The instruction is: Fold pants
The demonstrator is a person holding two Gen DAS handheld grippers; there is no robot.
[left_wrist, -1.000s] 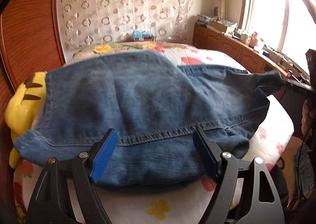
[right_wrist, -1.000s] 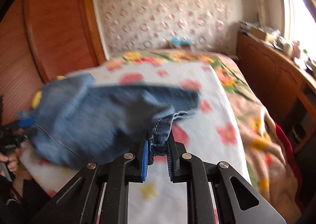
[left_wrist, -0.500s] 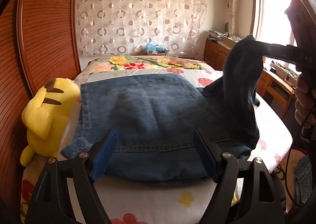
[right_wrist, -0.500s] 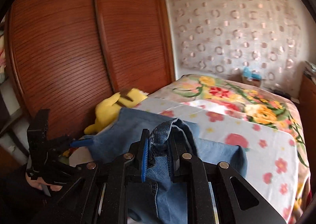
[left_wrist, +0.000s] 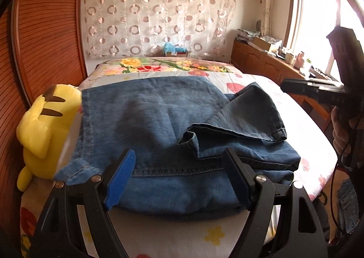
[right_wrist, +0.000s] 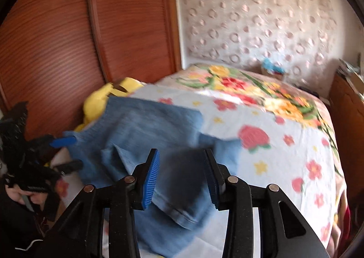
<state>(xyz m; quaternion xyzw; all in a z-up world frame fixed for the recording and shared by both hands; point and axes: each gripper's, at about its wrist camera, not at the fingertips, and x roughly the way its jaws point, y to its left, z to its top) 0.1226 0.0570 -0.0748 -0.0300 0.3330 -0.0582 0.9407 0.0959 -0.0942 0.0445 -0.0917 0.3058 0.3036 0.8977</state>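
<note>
Blue denim pants lie folded on the flowered bed; one leg end is laid back over the pile, its hem loose and rumpled. My left gripper is open and empty, just above the pants' near edge. My right gripper is open and empty above the leg end in the blurred right wrist view. It also shows at the right edge of the left wrist view. The left gripper shows at the left of the right wrist view.
A yellow plush toy lies against the pants' left side by the wooden wardrobe. A wooden cabinet with clutter runs under the window on the right. The bedsheet stretches beyond the pants.
The right gripper carried the leg end up and over onto the pile, then opened and let it go. The left gripper stayed open at the near edge.
</note>
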